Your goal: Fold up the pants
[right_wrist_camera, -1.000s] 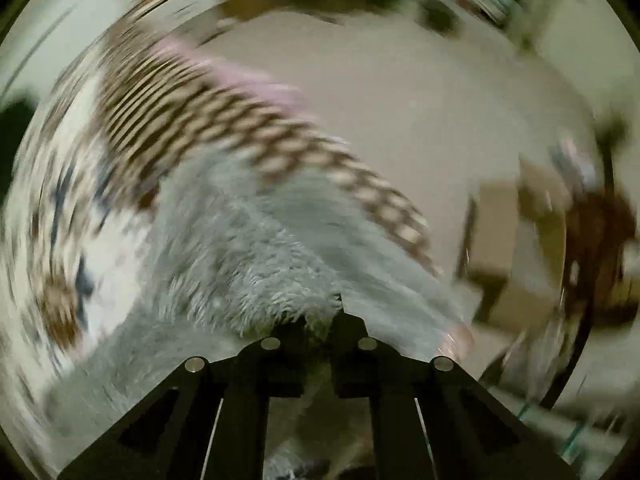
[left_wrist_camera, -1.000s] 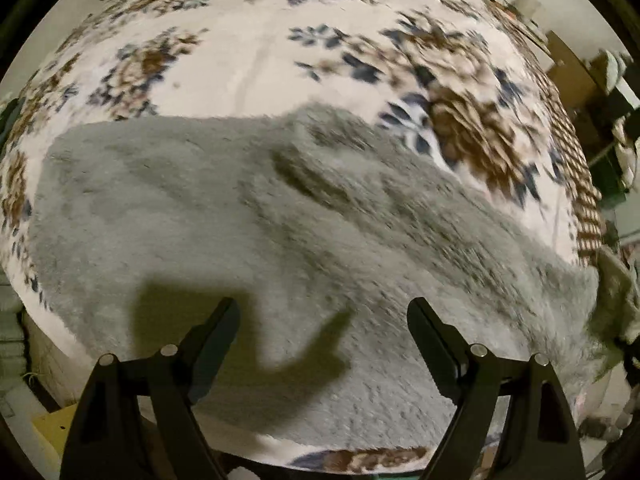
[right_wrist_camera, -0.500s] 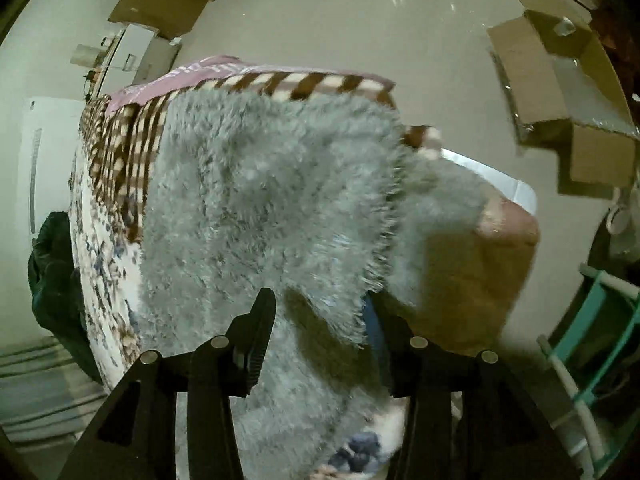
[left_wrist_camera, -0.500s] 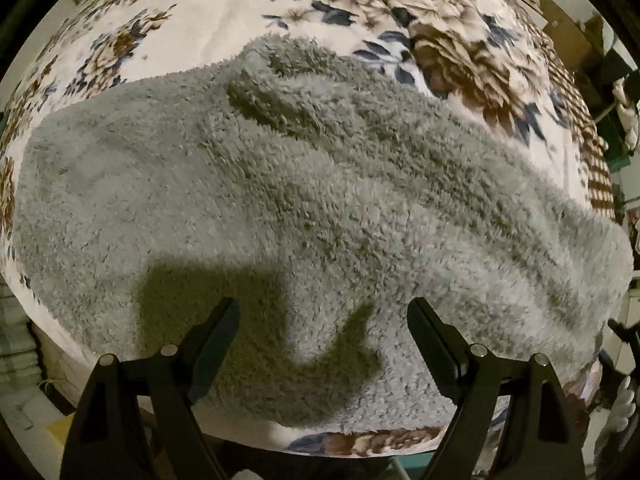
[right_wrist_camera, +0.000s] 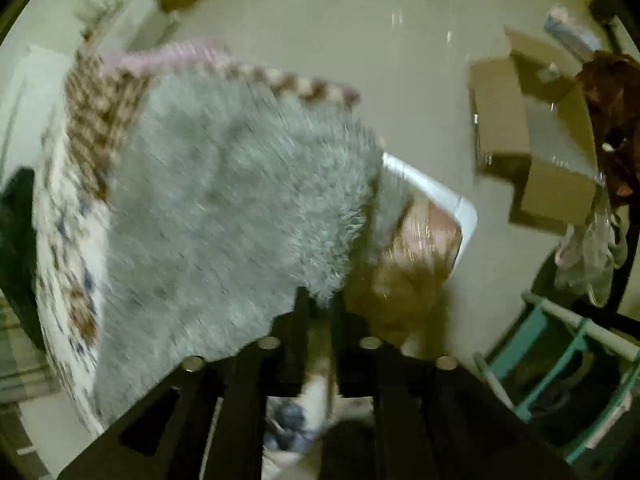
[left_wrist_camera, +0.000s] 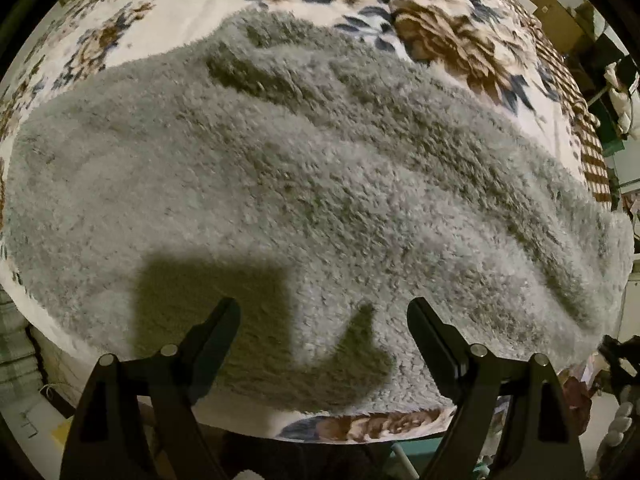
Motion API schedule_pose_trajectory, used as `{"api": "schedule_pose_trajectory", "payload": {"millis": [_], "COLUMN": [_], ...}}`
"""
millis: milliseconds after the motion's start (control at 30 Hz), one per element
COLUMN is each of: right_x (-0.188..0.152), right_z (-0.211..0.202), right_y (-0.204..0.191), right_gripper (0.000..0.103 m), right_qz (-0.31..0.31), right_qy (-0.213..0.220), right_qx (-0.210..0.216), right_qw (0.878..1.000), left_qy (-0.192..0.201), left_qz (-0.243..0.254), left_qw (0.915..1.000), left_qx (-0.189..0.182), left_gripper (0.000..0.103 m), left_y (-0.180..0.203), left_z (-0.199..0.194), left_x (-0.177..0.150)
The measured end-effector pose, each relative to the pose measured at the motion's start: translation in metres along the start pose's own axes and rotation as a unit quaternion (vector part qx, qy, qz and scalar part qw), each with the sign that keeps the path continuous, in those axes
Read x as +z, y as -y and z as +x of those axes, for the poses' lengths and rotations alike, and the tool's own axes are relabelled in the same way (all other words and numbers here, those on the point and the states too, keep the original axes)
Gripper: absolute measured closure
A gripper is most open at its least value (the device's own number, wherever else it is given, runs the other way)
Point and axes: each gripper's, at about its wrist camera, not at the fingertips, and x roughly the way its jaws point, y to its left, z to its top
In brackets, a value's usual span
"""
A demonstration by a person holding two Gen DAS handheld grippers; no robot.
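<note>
Fluffy grey pants [left_wrist_camera: 304,184] lie spread across a floral blanket [left_wrist_camera: 452,32] and fill most of the left wrist view. My left gripper [left_wrist_camera: 324,316] is open and empty, hovering just above the near edge of the pants. In the right wrist view the pants [right_wrist_camera: 224,208] hang over the bed's corner. My right gripper [right_wrist_camera: 320,300] is shut on the lower corner of the pants, and grey pile sticks out above its fingertips. This view is motion-blurred.
The blanket's brown checked border [right_wrist_camera: 100,108] runs along the bed edge. Open cardboard boxes [right_wrist_camera: 536,152] sit on the pale floor to the right. A teal rack [right_wrist_camera: 560,368] stands at lower right. A white-edged box [right_wrist_camera: 440,216] sits beside the bed corner.
My right gripper was shut a second ago, open half a second ago, and has now closed on the pants' corner. My left gripper has moved closer over the pants and stays open.
</note>
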Motion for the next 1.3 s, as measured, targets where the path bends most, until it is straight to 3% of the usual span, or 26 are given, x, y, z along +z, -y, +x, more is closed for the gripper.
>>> {"api": "schedule_pose_trajectory", "payload": {"millis": [33, 100, 133, 367, 400, 433, 467, 600, 700, 767, 833, 900, 1000, 1133, 1233, 1300], "right_x": [0.002, 0.006, 0.010, 0.055, 0.060, 0.062, 0.062, 0.050, 0.039, 0.039, 0.046, 0.047, 0.037, 0.010, -0.002, -0.003], "right_z": [-0.002, -0.011, -0.015, 0.003, 0.008, 0.009, 0.006, -0.029, -0.047, -0.039, -0.016, -0.011, -0.026, 0.006, 0.047, 0.074], "right_y": [0.006, 0.010, 0.013, 0.023, 0.021, 0.016, 0.009, -0.010, -0.003, 0.006, 0.013, 0.013, -0.018, -0.113, -0.165, -0.185], "right_gripper": [0.086, 0.056, 0.050, 0.047, 0.054, 0.070, 0.098, 0.098, 0.098, 0.098, 0.086, 0.067, 0.066, 0.066, 0.066, 0.066], "right_qz": [-0.002, 0.006, 0.018, 0.078, 0.078, 0.071, 0.056, 0.005, 0.005, 0.012, 0.017, 0.025, 0.009, -0.045, -0.038, -0.022], "right_qy": [0.003, 0.026, 0.045, 0.068, 0.071, 0.084, 0.104, 0.170, 0.186, 0.161, 0.091, 0.063, 0.061, -0.056, -0.119, -0.136], "right_qx": [0.004, 0.012, 0.020, 0.025, 0.025, 0.026, 0.011, -0.013, -0.048, -0.068, -0.073, -0.074, -0.036, 0.075, 0.108, 0.093], "right_qw": [1.000, 1.000, 0.999, 0.994, 0.994, 0.994, 0.993, 0.985, 0.981, 0.985, 0.993, 0.995, 0.997, 0.995, 0.986, 0.986], "left_qy": [-0.001, -0.001, 0.000, 0.008, 0.010, 0.011, 0.013, 0.022, 0.024, 0.022, 0.017, 0.013, 0.027, 0.052, 0.045, 0.034], "left_qz": [0.005, 0.014, 0.018, 0.027, 0.028, 0.029, 0.031, 0.040, 0.045, 0.044, 0.040, 0.035, 0.045, 0.048, 0.047, 0.055], "left_qw": [1.0000, 0.9999, 0.9998, 0.9995, 0.9995, 0.9994, 0.9994, 0.9989, 0.9987, 0.9988, 0.9990, 0.9992, 0.9984, 0.9973, 0.9977, 0.9979], "left_qx": [0.005, 0.008, 0.009, 0.014, 0.013, 0.013, 0.010, 0.003, 0.000, -0.003, -0.006, -0.016, -0.020, -0.018, -0.019, -0.006], "left_gripper": [0.018, 0.018, 0.018, 0.018, 0.018, 0.018, 0.018, 0.018, 0.018, 0.018, 0.018, 0.018, 0.018, 0.018, 0.018, 0.018], "left_y": [0.002, 0.005, 0.006, 0.019, 0.020, 0.022, 0.027, 0.042, 0.051, 0.054, 0.059, 0.063, 0.069, 0.076, 0.079, 0.062], "left_z": [0.003, 0.007, 0.008, 0.018, 0.017, 0.017, 0.016, 0.012, 0.012, 0.013, 0.014, 0.008, -0.011, -0.019, -0.007, -0.002], "left_x": [-0.002, -0.004, -0.007, -0.011, -0.011, -0.010, -0.007, -0.004, -0.002, -0.003, 0.000, 0.010, 0.034, 0.071, 0.103, 0.109]}}
